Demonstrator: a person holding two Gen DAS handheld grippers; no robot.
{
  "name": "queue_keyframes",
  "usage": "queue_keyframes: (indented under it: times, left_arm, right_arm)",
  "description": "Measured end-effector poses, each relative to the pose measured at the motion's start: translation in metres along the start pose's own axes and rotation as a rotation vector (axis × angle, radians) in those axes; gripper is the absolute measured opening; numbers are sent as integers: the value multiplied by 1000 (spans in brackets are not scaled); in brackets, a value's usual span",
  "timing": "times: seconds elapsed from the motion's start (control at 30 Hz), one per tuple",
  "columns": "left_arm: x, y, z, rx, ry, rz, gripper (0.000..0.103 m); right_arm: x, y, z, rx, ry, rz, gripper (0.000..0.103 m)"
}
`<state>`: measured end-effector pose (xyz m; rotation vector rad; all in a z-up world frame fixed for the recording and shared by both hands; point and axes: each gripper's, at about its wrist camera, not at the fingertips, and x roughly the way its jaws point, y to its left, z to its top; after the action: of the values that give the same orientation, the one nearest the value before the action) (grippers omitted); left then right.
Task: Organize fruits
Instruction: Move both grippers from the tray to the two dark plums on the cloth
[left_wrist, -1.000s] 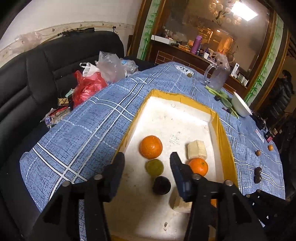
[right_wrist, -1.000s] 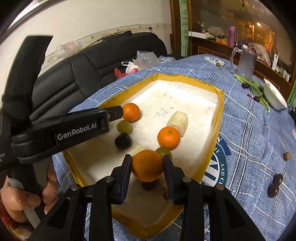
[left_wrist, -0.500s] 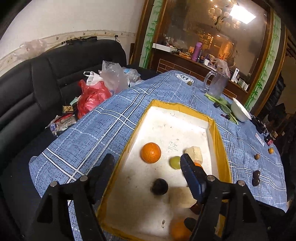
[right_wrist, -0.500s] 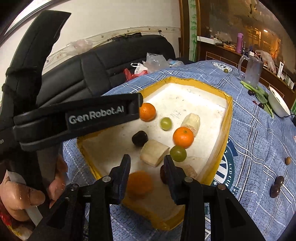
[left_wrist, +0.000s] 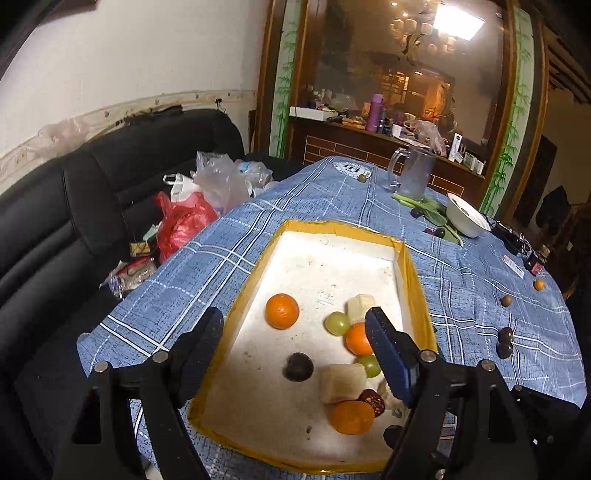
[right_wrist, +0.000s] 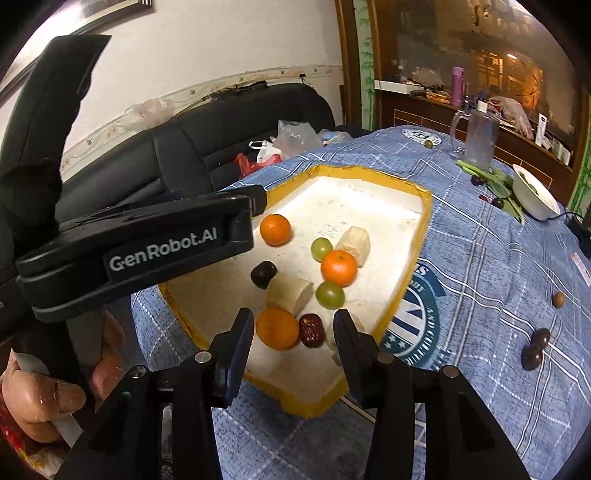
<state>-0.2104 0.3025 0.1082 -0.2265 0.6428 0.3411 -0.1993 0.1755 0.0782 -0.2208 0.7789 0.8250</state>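
- The tray (left_wrist: 413, 280), white inside with a yellow rim, lies on the blue checked tablecloth (left_wrist: 229, 254) and holds the gathered fruit.
- In it are 3 oranges: one toward the left (right_wrist: 275, 229), one near the middle (right_wrist: 339, 268), and one at the near end (right_wrist: 277, 328).
- 2 green grapes (right_wrist: 320, 248) lie on either side of the middle orange, and a dark round fruit (right_wrist: 263, 274) sits touching a pale cut chunk (right_wrist: 290, 293).
- A red date (right_wrist: 312, 330) lies just beside the near orange.
- The right gripper (right_wrist: 293, 328) has just been opening; its jaws stand apart above the near orange and date, pressing on neither.
- The left gripper (left_wrist: 295, 332) has also just been opening; its jaws are spread wide over the tray, holding nothing.
- A hand (right_wrist: 44, 402) grips the left gripper's handle.
- Well apart on the cloth to the right lie 2 dark fruits (right_wrist: 535, 349) and a small brown one (right_wrist: 558, 299).
- At the far end stand a white bowl (left_wrist: 467, 219) and a glass jug (left_wrist: 413, 173).
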Motion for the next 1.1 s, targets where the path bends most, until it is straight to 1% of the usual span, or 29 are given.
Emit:
queue_keyframes:
  times: [0.3,0.37,0.43,0.57,0.67,0.77,0.87,1.0,1.07,1.1]
  left_arm:
    - [-14,-27,-2,72,-23,4,79]
    - [-17,-33,-3,87,-23,0,80]
    - [-17,-40,-3,103,-20,-6,80]
    - [-17,-55,-3,128,-1,-35,80]
    - [-18,-65,0,132,6,-64,80]
    - [-17,-87,0,158,24,-121,80]
    - [-9,-119,-7,215,60,-183,81]
    - [9,-163,-20,263,153,-301,81]
    - [20,-184,-27,286,194,-347,80]
    - [26,-195,-30,302,201,-359,80]
  right_arm:
    - [-18,-20,-10,50,-33,-10,50]
    - [-23,-29,-14,69,-42,-14,51]
    - [-26,-36,-17,90,-51,-20,55]
    - [-36,-57,-25,129,-64,-38,55]
    - [-50,-80,-34,163,-77,-73,55]
    - [-66,-116,-48,224,-83,-132,55]
    - [-78,-157,-62,305,-76,-191,55]
    - [-96,-212,-80,436,-83,-247,54]
    - [-103,-232,-85,472,-88,-275,54]
    - [-106,-242,-86,486,-89,-287,54]
